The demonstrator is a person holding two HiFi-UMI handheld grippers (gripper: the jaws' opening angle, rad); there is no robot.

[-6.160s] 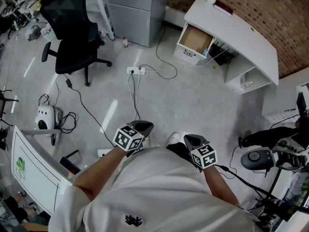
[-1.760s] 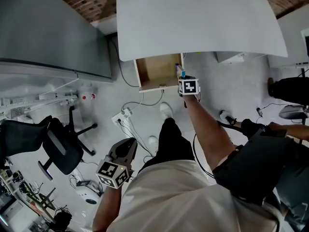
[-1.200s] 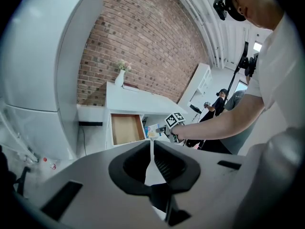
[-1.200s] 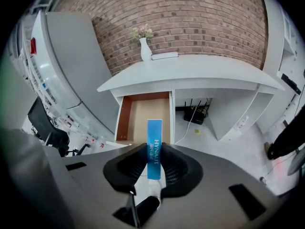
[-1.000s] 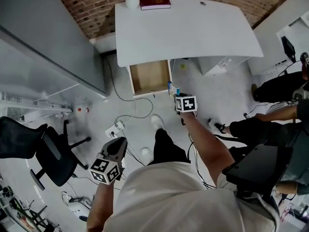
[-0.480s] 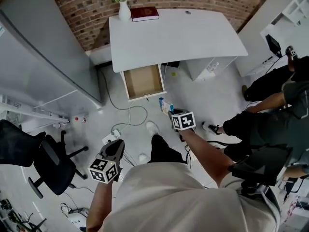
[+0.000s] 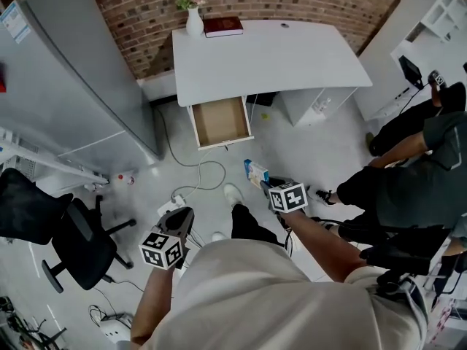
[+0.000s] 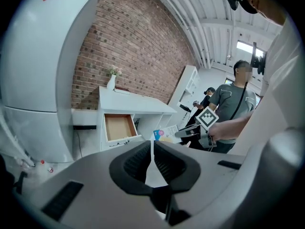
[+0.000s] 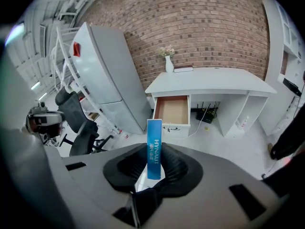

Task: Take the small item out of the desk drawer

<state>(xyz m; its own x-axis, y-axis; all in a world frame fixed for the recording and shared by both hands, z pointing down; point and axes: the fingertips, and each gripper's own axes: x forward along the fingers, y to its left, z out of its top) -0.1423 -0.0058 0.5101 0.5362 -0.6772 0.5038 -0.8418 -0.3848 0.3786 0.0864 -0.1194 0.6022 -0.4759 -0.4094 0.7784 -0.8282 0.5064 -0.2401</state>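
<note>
Jaws of the right gripper [image 9: 153, 163] pinch a slim blue box [image 9: 154, 137] upright, well apart from the open, bare drawer [image 7: 219, 122] under the desk [image 7: 270, 53]; jaws of the left gripper [image 8: 151, 159] are pressed together, empty. Removal looks done; next probably calls for setting the box down gently.

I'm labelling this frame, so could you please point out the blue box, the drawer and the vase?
blue box [image 9: 154, 147], right gripper view, printed narrow side.
drawer [image 7: 219, 121], head view, wooden bottom.
vase [image 7: 194, 26], head view, white body.
</note>
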